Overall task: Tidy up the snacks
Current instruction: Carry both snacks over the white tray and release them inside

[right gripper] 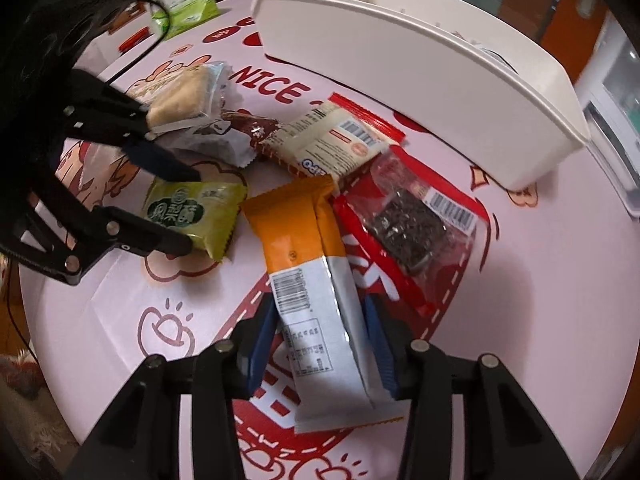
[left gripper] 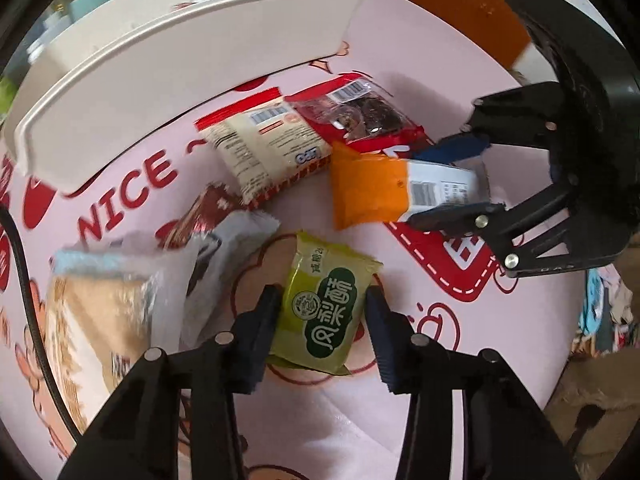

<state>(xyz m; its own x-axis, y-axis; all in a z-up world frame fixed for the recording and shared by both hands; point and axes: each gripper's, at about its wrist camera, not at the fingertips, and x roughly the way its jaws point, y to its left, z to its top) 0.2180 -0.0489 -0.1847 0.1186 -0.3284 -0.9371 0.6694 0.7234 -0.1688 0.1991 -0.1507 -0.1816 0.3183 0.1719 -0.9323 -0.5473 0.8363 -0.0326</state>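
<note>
A green pastry packet lies on the pink table between the fingers of my left gripper, which is closed on its sides; it also shows in the right wrist view. My right gripper is shut on the white end of an orange-and-white snack bar, also seen in the left wrist view. A white tray stands behind the pile, and shows in the right wrist view. A cream-and-red packet and a red packet with dark cake lie near it.
A clear-wrapped sandwich cake, a white wrapper and a brown packet lie at the left. A green tissue pack sits at the far table edge. A black cable runs along the left.
</note>
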